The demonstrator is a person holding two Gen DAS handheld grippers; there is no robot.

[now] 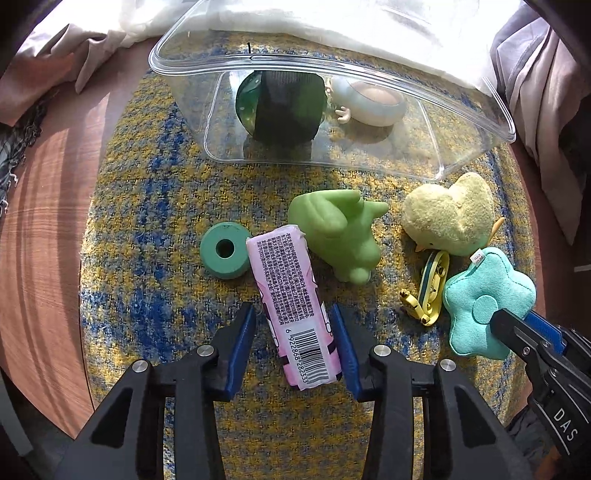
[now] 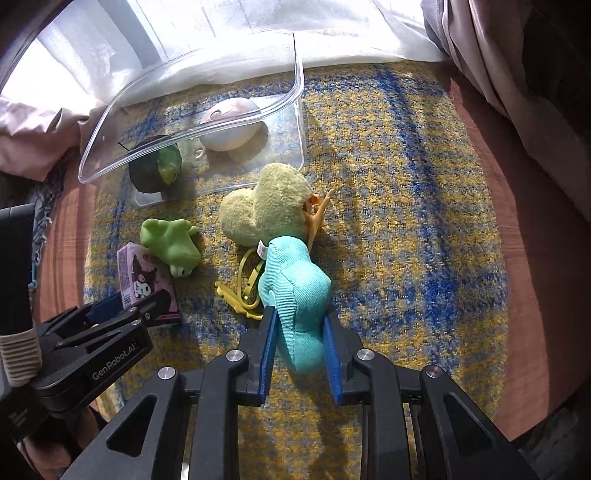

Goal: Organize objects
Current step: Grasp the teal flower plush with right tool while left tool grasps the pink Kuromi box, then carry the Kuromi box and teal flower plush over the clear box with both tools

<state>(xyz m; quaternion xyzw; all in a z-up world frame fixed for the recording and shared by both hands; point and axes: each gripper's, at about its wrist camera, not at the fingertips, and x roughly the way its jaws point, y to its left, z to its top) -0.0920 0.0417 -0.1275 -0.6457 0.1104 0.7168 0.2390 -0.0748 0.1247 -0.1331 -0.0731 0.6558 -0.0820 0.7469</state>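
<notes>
On a yellow-blue woven mat (image 1: 177,206), the left gripper (image 1: 293,347) brackets one pink pack (image 1: 291,306), barcode 6 922868 282333, jaws apart. The right gripper (image 2: 300,343), near one marked "GenRobot.AI", clasps one teal star plush (image 2: 295,295).

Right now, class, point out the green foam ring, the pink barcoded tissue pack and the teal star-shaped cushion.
green foam ring (image 1: 224,254), left wrist view, on its flat face beside the hole.
pink barcoded tissue pack (image 1: 291,299), left wrist view, on its printed side.
teal star-shaped cushion (image 2: 299,295), right wrist view, on its fabric middle.

blue-and-yellow woven mat (image 1: 155,192), wooden table (image 1: 48,221), white curtain (image 2: 229,33)
</notes>
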